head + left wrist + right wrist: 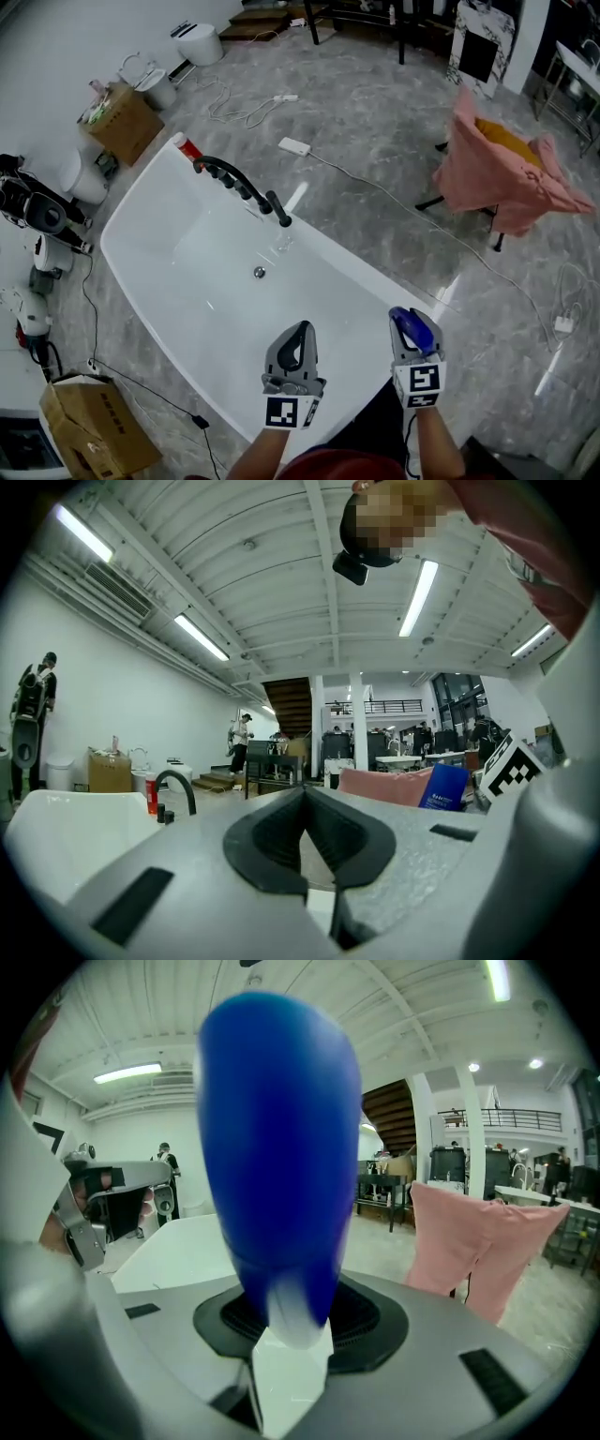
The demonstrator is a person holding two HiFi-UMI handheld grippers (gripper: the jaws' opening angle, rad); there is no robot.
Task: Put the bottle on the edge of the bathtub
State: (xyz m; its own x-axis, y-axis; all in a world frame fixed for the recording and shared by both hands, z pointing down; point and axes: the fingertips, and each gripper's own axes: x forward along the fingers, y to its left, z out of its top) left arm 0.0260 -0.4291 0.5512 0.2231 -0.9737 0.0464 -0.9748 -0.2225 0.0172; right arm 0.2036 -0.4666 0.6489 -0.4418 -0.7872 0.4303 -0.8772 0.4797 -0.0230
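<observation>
Left claw (298,336): jaws together, nothing between them, over the near end of the bathtub (141,246). Right claw (415,339): clamped on the blue bottle (281,1138), which sticks out forward past the jaws, at the bathtub's near right corner. Black faucet (242,187) sits on the bathtub's far rim, with a red-capped container (187,147) at that rim's left end.

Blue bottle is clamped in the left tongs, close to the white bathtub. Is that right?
Not quite. The blue bottle is clamped in the right tongs, close to the white bathtub. The right gripper view shows it between those jaws. The left tongs are shut on nothing.
</observation>
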